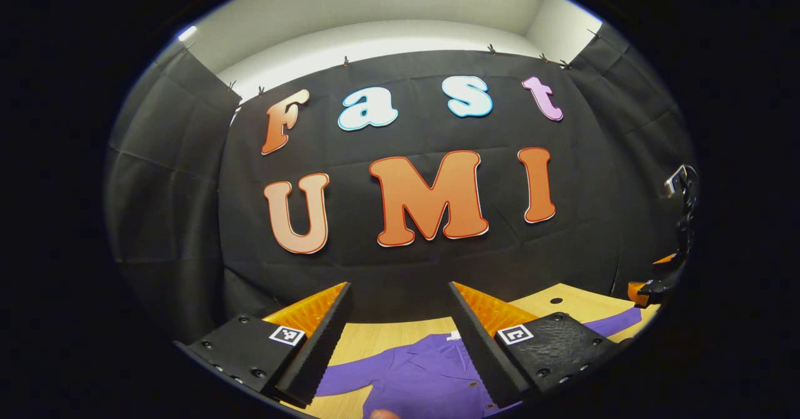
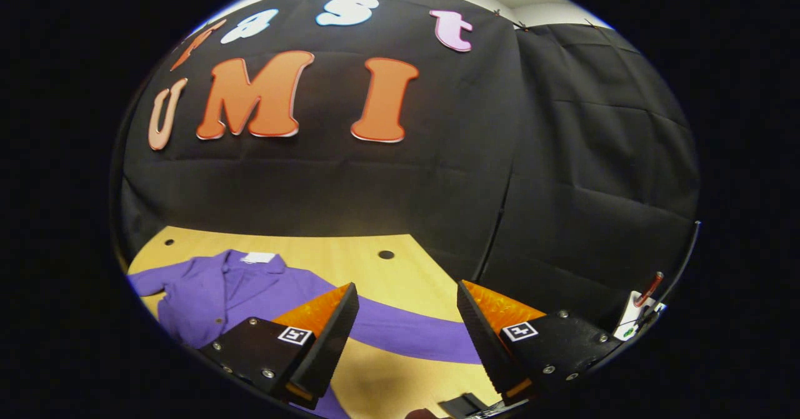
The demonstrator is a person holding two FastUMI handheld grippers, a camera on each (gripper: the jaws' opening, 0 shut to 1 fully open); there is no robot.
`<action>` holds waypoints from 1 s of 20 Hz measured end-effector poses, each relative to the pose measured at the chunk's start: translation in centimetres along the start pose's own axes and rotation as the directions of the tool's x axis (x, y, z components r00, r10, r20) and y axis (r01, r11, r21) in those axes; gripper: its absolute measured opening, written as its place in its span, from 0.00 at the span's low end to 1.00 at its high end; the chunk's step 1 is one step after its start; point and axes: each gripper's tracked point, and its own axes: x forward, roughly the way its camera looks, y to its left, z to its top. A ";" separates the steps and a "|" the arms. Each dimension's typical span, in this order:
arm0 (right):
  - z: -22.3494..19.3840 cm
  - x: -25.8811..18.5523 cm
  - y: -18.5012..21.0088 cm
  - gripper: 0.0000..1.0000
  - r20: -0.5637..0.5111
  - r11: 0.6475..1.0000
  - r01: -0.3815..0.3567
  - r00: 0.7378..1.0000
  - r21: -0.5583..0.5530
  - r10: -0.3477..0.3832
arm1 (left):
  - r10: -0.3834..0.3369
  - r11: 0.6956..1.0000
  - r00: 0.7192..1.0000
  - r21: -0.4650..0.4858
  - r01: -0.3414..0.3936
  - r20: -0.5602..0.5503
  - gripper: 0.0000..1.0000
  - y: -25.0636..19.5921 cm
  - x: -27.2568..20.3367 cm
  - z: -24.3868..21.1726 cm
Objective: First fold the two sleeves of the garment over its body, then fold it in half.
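Task looks barely begun, judging by how things lie. The purple shirt lies flat on the wooden table, collar and white label toward the back wall, front w/ buttons facing up. In the right gripper view one sleeve stretches straight out to the side across the table, not folded over the body. In the left gripper view the other sleeve also spreads out sideways, so neither sleeve fold is done & the half fold is left too.

Left gripper: jaws wide apart, nothing between them, held above the shirt's body approx. over the chest. Right gripper: jaws also spread, holding nothing, up over the outstretched sleeve; it isn't touching the cloth as far as I can tell.

Left to do, in my judgement: everything, i.e. both sleeves in, then the fold in half. The right sleeve sits closest to a grab.
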 end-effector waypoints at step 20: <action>-16.8 8.0 -8.2 0.95 -0.749 0.962 0.133 0.655 0.240 0.097 | 0.065 0.997 0.987 0.039 -0.060 -0.144 0.98 2.0 -1.7 -3.7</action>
